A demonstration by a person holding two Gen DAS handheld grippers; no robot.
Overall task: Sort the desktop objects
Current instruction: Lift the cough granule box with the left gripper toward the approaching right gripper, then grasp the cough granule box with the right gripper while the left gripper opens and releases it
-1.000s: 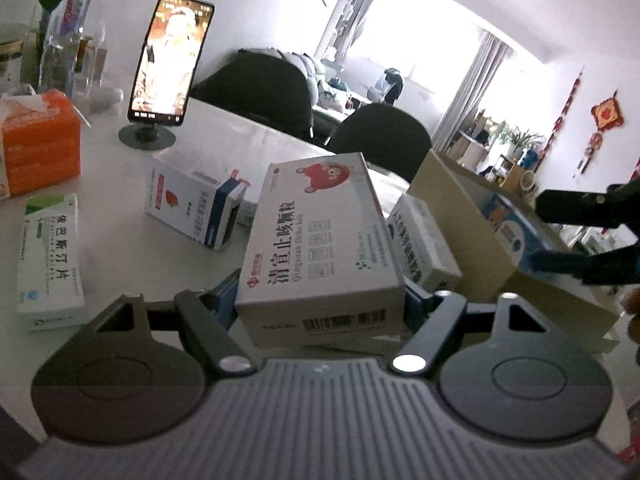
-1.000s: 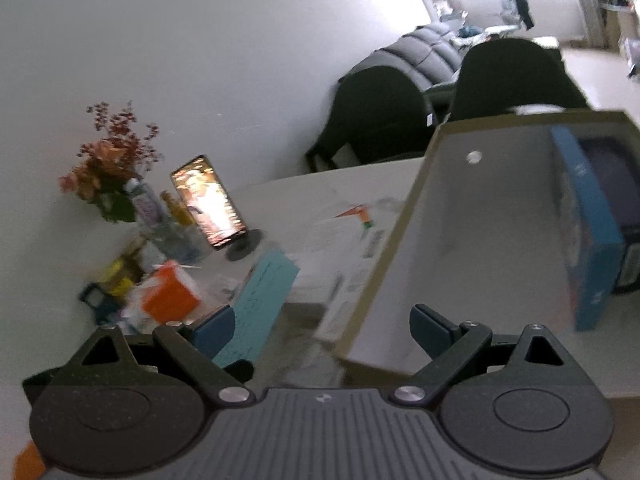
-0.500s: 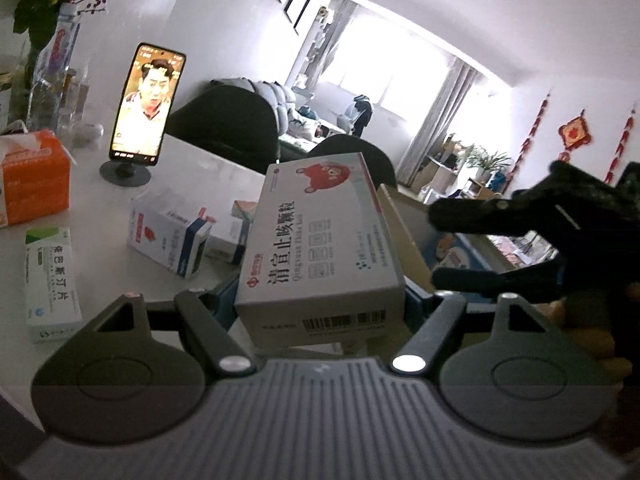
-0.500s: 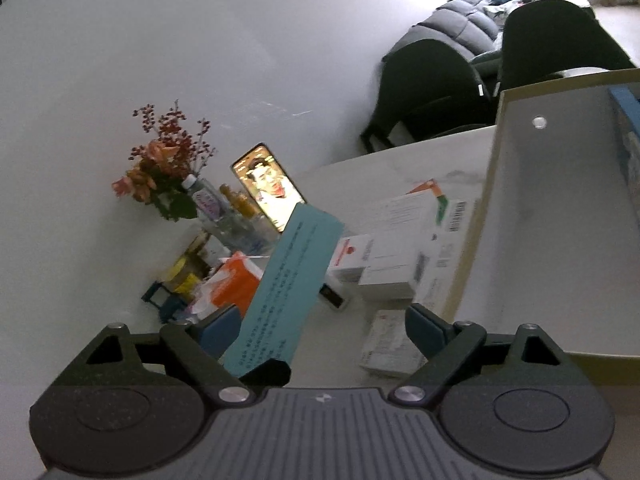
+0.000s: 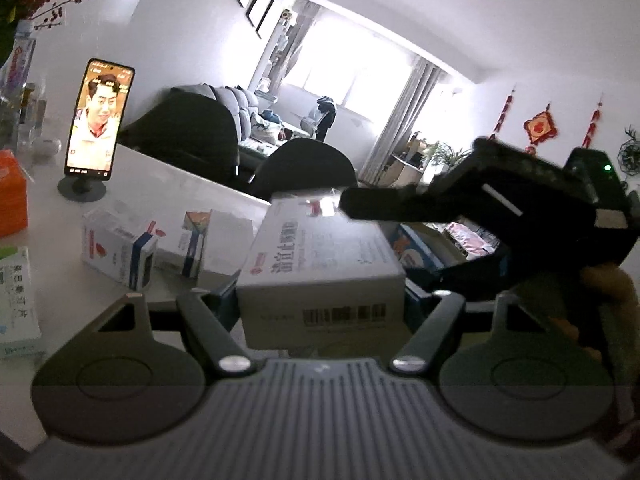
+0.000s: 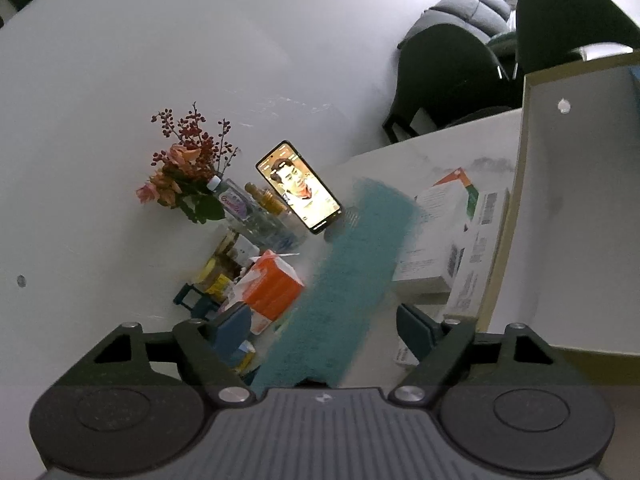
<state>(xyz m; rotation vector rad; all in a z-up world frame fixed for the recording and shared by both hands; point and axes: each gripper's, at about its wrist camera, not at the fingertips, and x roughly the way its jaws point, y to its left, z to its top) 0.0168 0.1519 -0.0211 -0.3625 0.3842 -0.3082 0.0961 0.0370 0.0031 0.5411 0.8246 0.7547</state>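
Since a second ago your right gripper (image 6: 322,322) has swung away from the tray (image 6: 568,208), jaws closing around, not yet pressing, the box (image 5: 320,264) your left gripper (image 5: 322,300) clamps at 12 o'clock above the surface (image 5: 168,184)

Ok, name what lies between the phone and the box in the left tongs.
Two small boxes: a red-and-blue carton and an orange-cornered carton, in the left wrist view.

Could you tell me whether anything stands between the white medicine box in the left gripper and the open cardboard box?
Yes: the black right gripper reaches across the far end of the white medicine box, in front of the open cardboard box.
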